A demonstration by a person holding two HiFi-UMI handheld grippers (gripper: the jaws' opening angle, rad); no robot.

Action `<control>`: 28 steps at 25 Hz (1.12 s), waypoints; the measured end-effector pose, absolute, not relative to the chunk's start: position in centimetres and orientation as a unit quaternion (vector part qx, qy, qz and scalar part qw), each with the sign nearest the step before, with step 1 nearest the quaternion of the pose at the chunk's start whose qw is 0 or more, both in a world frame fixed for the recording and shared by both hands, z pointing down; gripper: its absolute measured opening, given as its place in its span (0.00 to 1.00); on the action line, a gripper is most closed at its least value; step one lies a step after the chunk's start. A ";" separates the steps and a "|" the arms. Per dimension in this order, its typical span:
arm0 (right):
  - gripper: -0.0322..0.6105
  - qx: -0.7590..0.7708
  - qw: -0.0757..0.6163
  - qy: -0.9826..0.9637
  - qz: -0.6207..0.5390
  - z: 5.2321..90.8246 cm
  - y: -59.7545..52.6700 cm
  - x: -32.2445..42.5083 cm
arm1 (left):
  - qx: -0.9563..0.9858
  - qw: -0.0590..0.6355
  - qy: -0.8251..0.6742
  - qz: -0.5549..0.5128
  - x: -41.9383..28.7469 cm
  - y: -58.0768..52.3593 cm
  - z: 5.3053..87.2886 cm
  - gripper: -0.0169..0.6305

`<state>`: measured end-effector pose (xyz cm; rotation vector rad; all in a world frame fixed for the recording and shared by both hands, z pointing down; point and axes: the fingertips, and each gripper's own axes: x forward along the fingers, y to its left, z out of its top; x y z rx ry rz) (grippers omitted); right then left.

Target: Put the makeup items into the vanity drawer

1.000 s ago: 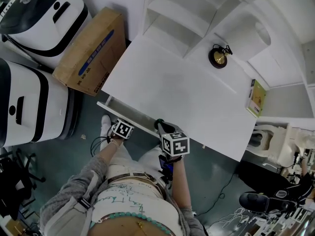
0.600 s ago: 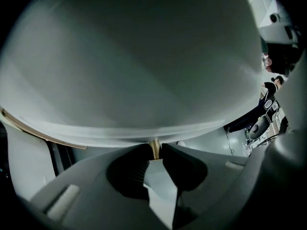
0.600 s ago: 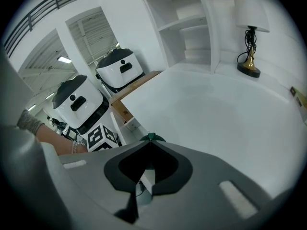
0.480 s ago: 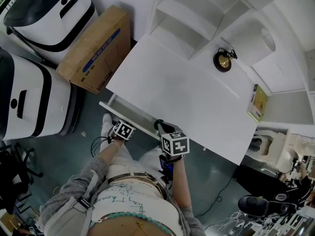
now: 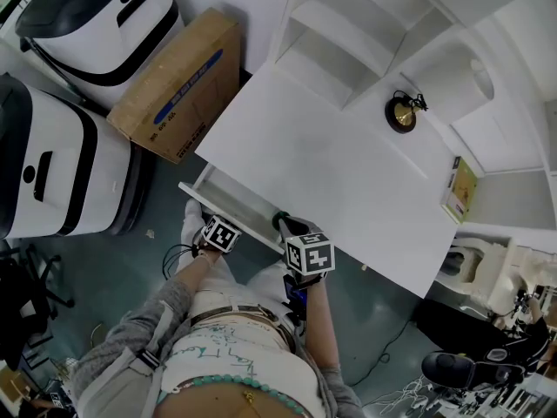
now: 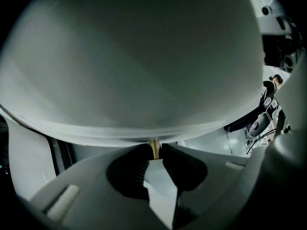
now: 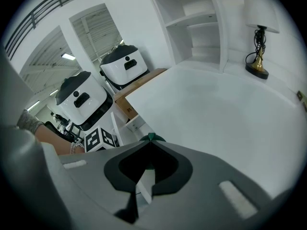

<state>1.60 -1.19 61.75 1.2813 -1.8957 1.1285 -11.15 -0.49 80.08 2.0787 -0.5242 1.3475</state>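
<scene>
White vanity table point(image 5: 331, 172) fills mid-frame, w/ drawer point(image 5: 228, 205) at its lower-left edge. Left gripper point(image 6: 154, 153) clenched on brass knob point(image 6: 154, 147); right gripper point(image 7: 149, 140) jaws pressed together.

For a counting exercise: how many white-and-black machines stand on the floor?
2. One machine at top left by the cardboard box, the other machine below it at the left edge. More may be hidden.

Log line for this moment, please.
left gripper shut on drawer knob | right gripper shut, empty, at vanity edge | drawer partly out
</scene>
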 end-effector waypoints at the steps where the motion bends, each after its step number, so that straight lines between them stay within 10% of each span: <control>1: 0.10 0.479 0.292 -0.712 0.423 61.8 -1.2 1.4 | 0.783 0.301 -0.197 0.508 -11.3 -0.4 80.1 0.17; 28: 0.10 0.420 0.326 -0.733 0.425 64.3 -2.9 -1.6 | 0.779 0.306 -0.203 0.507 -12.2 1.0 80.1 0.17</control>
